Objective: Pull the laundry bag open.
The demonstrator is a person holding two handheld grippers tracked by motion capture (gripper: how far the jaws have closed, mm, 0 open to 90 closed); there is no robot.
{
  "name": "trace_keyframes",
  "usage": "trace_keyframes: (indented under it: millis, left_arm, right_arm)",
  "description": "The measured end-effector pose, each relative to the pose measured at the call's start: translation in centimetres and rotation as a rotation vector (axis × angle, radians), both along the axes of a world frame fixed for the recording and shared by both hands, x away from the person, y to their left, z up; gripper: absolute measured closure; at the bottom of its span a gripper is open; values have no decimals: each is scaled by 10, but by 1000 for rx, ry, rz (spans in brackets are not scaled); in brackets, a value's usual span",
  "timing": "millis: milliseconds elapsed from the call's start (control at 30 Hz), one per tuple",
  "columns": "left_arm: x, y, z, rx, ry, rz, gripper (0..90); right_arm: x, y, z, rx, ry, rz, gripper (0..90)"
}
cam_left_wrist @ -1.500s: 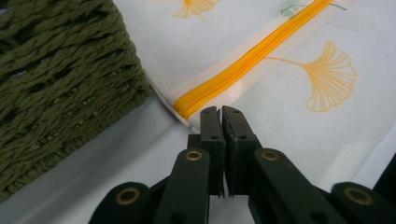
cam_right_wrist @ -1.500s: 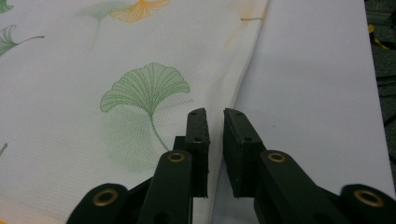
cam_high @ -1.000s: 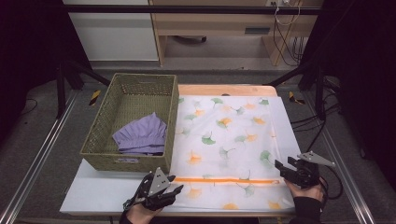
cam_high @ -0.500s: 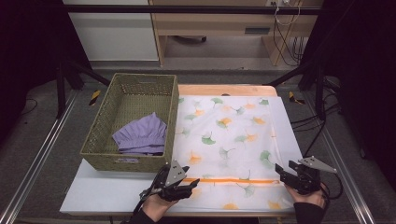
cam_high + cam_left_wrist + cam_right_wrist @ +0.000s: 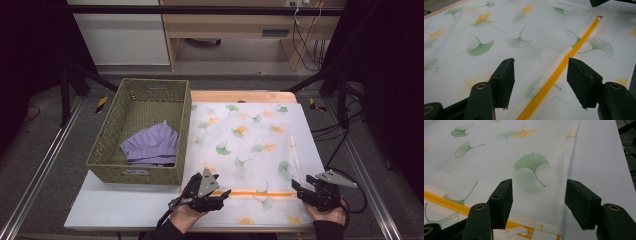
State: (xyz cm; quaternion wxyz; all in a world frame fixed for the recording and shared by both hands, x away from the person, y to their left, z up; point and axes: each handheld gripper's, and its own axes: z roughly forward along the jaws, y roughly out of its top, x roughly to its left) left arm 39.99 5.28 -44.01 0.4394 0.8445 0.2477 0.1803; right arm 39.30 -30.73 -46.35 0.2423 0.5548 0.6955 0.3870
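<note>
cover point(image 5: 250, 145): flat leaf-print cloth, centre | zip point(image 5: 564, 67): orange, straight | left gripper point(image 5: 540, 75): jaws apart, just opening, astride zip | right gripper point(image 5: 537, 200): jaws apart over hem

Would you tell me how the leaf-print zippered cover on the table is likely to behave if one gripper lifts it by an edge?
The leaf-print cover lies flat and thin, so it would probably drape limply. It looks light, likely sliding on the smooth white table when pushed. The orange zipper may stiffen that line slightly.
</note>
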Motion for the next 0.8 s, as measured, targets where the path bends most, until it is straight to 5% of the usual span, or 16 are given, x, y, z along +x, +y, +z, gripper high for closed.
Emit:
trace_keyframes:
  millis: [200,500,800]
  left_arm:
    - [0,-21,-1,-2,-3,-27,403]
    - [-3,-58,-16,-26,45,-102,536]
    - [-10,-98,-28,5,95,-193,800]
  right_arm:
    - [-2,-4,-1,18,5,-9,392]
    - [-3,-6,-4,30,17,-24,415]
    - [-5,-14,-5,44,53,-45,466]
